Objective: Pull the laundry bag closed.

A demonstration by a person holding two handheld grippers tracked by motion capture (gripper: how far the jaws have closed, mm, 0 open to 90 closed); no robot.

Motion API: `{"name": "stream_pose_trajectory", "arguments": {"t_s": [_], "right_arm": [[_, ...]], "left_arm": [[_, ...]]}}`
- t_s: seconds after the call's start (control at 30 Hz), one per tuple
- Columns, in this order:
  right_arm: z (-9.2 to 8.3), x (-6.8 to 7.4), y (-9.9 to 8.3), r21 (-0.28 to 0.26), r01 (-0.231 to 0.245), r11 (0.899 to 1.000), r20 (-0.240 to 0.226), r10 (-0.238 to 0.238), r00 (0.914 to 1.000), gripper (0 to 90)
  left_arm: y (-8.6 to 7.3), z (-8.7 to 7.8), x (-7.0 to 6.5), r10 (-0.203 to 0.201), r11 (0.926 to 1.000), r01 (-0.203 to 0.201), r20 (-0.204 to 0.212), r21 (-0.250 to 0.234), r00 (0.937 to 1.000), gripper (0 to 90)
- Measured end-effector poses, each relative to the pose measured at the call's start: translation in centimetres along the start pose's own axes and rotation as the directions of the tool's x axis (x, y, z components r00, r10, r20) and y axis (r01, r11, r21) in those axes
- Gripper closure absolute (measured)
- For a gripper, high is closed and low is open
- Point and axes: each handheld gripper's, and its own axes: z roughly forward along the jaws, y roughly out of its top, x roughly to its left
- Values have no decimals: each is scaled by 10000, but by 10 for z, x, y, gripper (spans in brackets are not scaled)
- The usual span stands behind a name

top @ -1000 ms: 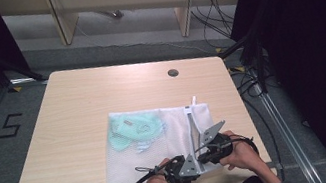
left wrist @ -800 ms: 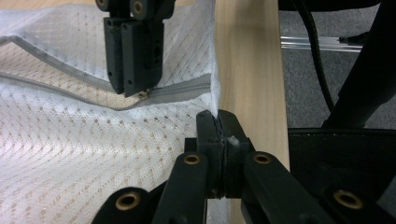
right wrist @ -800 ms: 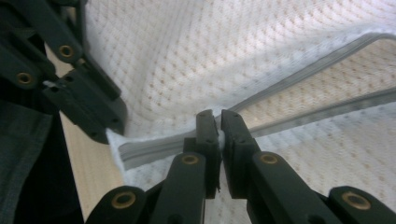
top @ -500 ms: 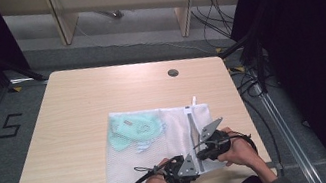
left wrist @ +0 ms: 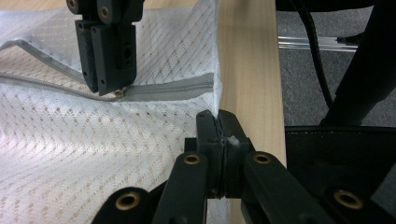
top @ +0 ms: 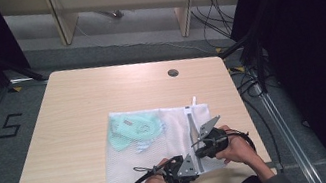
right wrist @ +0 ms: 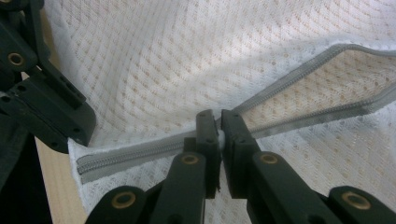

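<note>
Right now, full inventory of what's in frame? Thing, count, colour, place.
table: 1, light wood, centre of high view
mesh bag: 1, white, near right part of table, flat
zipper: 1, grey, along bag's right edge, partly open
cloth item: 1, mint green, at bag's far left, apparently inside
cable port: 1, dark, far right of tabletop
floor marking "5": 1, black, left of table
left gripper: 1, black, shut on bag's near corner
right gripper: 1, black, shut at the zipper slider
</note>
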Motion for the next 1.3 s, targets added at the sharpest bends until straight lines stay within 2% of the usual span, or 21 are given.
{"name": "stream_pose_trajectory", "arguments": {"t_s": [0.03, 0.1, 0.17, 0.3, 0.33, 0.37, 0.47, 0.5, 0.57, 0.6, 0.7, 0.73, 0.77, 0.83, 0.93, 0.97, 1.07, 1.1, 1.13, 1.17, 1.3], "right_arm": [[-1, 1, 0, 63, -143, 9999, -42, 143, 9999, 866], [-1, 0, 0, 65, -194, 9998, -14, 194, 9998, 866], [-1, -1, 1, 37, -59, 10000, 5, 59, 10000, 866], [0, -3, 2, -63, 171, 9998, 38, -170, 9998, 866], [-1, -2, 2, 39, -79, 10000, 17, 79, 10000, 866], [0, -3, 2, -26, 60, 10000, -58, -60, 10000, 866], [0, -3, 2, -5, -44, 10000, 39, 44, 10000, 866], [0, -3, 2, 21, -52, 10000, 88, 52, 9999, 866], [0, -6, 3, -8, 140, 9999, 40, -140, 9999, 866], [-1, -5, 4, -24, -10, 10000, 92, 10, 10000, 866], [0, -9, 4, -107, 187, 9998, 96, -186, 9998, 866], [-1, -7, 4, -25, -78, 10000, 117, 78, 9999, 867], [0, -9, 5, -130, 70, 9999, 200, -67, 9998, 866], [0, -10, 6, -138, -11, 9999, 199, 14, 9998, 866], [1, -14, 6, -158, 164, 9997, 158, -162, 9997, 866], [0, -13, 6, -95, -114, 9999, 232, 116, 9997, 866], [1, -18, 6, -312, 159, 9994, 270, -151, 9995, 866], [-1, -18, 5, -297, -106, 9995, 330, 116, 9994, 866], [-1, -21, 5, -353, 79, 9993, 270, -69, 9996, 867], [-1, -21, 5, -362, -109, 9993, 379, 123, 9992, 866], [0, -24, 7, -370, 119, 9992, 398, -104, 9992, 866]], "left_arm": [[0, 0, -1, -135, 9999, 135, 9, -37, 9999, 890], [-1, 0, 0, 62, 10000, -62, -9, -2, 10000, 890], [-1, 0, -1, -93, 9999, 93, 24, 41, 10000, 890], [-1, 1, -1, -143, 9999, 144, 32, -37, 9999, 890], [-1, 0, 0, -119, 9999, 119, 66, 42, 9999, 890], [-1, 1, -1, -134, 9999, 134, 7, 9, 9999, 890], [-1, 0, 0, -12, 10000, 12, 17, -29, 10000, 890], [-1, 0, -1, -182, 9998, 182, 69, -3, 9998, 890], [-1, 0, -1, -183, 9998, 183, 42, 0, 9998, 890], [-1, 0, -1, -190, 9998, 190, 34, -28, 9998, 890], [0, -1, 0, -220, 9998, 220, 84, -23, 9997, 890], [-1, -1, 0, -225, 9997, 225, 94, -21, 9997, 890], [-1, 0, -1, -229, 9997, 229, 55, -22, 9997, 890], [-1, 0, -1, -130, 9999, 130, 45, -12, 9999, 890], [-2, 1, -2, -285, 9996, 285, 86, -43, 9996, 890], [-2, 0, -1, -208, 9998, 208, 64, 4, 9998, 890], [1, -2, 0, -342, 9993, 344, 154, -137, 9993, 891], [0, -2, -1, -364, 9992, 367, 128, -187, 9993, 890], [0, -2, -1, -351, 9993, 354, 162, -141, 9993, 891], [0, -2, -1, -237, 9997, 238, 80, -56, 9997, 891], [0, -1, -2, -367, 9993, 369, 153, -117, 9992, 890]]}}
